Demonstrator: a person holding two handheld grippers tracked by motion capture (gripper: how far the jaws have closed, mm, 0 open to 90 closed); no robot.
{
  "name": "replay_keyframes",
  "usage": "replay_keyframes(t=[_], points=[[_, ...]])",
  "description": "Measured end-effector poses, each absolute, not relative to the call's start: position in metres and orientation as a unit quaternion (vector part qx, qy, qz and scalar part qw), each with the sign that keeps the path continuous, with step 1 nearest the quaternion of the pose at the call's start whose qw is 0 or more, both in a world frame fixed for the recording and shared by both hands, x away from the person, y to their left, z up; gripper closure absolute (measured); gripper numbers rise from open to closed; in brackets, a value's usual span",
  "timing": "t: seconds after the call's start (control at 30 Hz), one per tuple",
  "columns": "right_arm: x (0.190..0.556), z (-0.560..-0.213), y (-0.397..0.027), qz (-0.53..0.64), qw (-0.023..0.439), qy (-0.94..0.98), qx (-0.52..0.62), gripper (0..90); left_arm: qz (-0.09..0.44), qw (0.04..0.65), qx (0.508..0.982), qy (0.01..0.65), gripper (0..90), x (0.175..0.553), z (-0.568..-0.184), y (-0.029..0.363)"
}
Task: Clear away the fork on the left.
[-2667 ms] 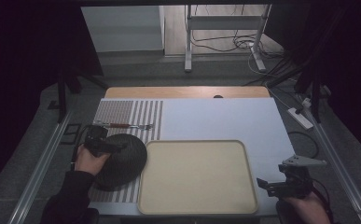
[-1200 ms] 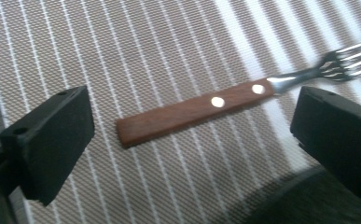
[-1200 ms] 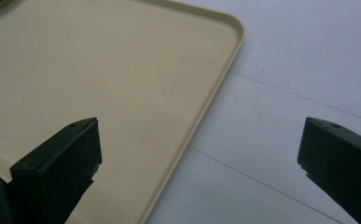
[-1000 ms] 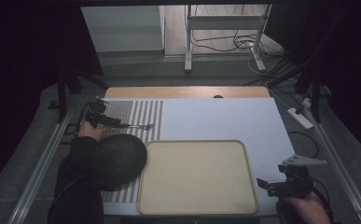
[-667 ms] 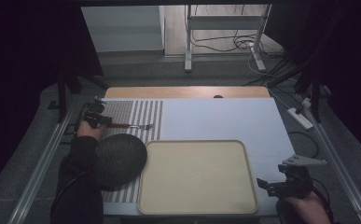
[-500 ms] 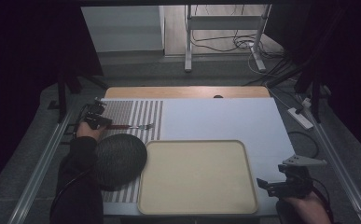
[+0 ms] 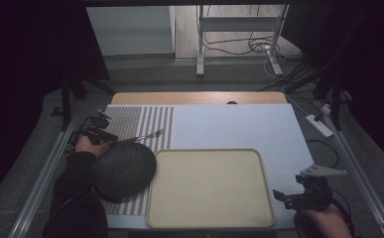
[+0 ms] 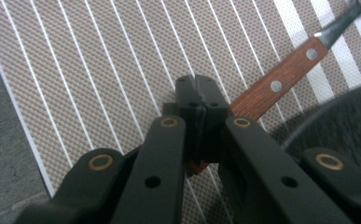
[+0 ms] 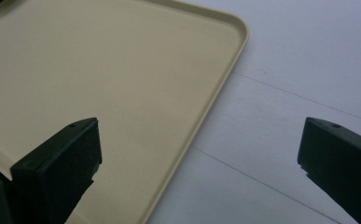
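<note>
Hand-held gripper, left [image 7: 101,130]: placed at the far left edge of the table, over the striped placemat [image 7: 130,119]. In the left gripper view its two black jaws have just closed and now meet tip to tip [image 8: 197,86], with the wooden, riveted handle of a fork [image 8: 281,85] passing under and beside them; whether the pads press on the handle cannot be told from this angle. In the high view the fork [image 7: 147,135] lies flat on the placemat, its metal tines pointing right toward the pale blue table surface [image 7: 239,124]. Just nearer the person, a dark round textured plate [image 7: 123,170] lies partly on the placemat, its right edge touching the rim of a beige rectangular tray [image 7: 266,183]. Hand-held gripper, right [image 7: 303,196]: held near the tray's near right corner, well apart from the fork. In the right gripper view its jaws stand wide apart [image 9: 201,154] above the tray's rim [image 9: 215,100], nothing between them.
</note>
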State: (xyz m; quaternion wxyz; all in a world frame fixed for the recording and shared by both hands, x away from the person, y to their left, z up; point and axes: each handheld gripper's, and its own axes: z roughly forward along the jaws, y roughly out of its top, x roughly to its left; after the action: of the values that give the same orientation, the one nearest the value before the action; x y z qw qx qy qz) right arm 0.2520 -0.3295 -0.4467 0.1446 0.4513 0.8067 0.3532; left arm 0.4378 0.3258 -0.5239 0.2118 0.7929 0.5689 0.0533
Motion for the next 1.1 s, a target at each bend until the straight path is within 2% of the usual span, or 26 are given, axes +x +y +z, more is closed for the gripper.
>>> replay_keyframes(t=[0.13,0.17,0.33,0.47,0.63,0.73,1.0,1.1], points=[[0.252,-0.447,-0.329,0.352,0.145,0.807,0.451,0.1,0.059,0.219,0.791,0.568,88.6,0.437,-0.523,0.328],[0.252,-0.447,-0.329,0.353,0.145,0.807,0.450,0.1,0.062,0.226,0.789,0.568,84.5,0.437,-0.521,0.328],[0.252,-0.447,-0.329,0.352,0.145,0.808,0.450,0.1,0.089,0.248,0.782,0.565,53.3,0.437,-0.508,0.326],[0.252,-0.447,-0.329,0.353,0.144,0.808,0.449,0.1,0.091,0.257,0.783,0.559,28.8,0.440,-0.504,0.319],[0.252,-0.447,-0.329,0.353,0.144,0.808,0.448,0.1,0.082,0.251,0.790,0.553,4.8,0.447,-0.506,0.307],[0.252,-0.447,-0.329,0.353,0.144,0.809,0.448,0.1,0.078,0.241,0.799,0.546,0.0,0.451,-0.508,0.298],[0.252,-0.447,-0.329,0.352,0.143,0.809,0.448,0.1,0.063,0.216,0.820,0.526,0.0,0.462,-0.519,0.280],[0.252,-0.447,-0.328,0.353,0.143,0.810,0.447,0.1,0.059,0.207,0.829,0.517,3.3,0.465,-0.523,0.276]])
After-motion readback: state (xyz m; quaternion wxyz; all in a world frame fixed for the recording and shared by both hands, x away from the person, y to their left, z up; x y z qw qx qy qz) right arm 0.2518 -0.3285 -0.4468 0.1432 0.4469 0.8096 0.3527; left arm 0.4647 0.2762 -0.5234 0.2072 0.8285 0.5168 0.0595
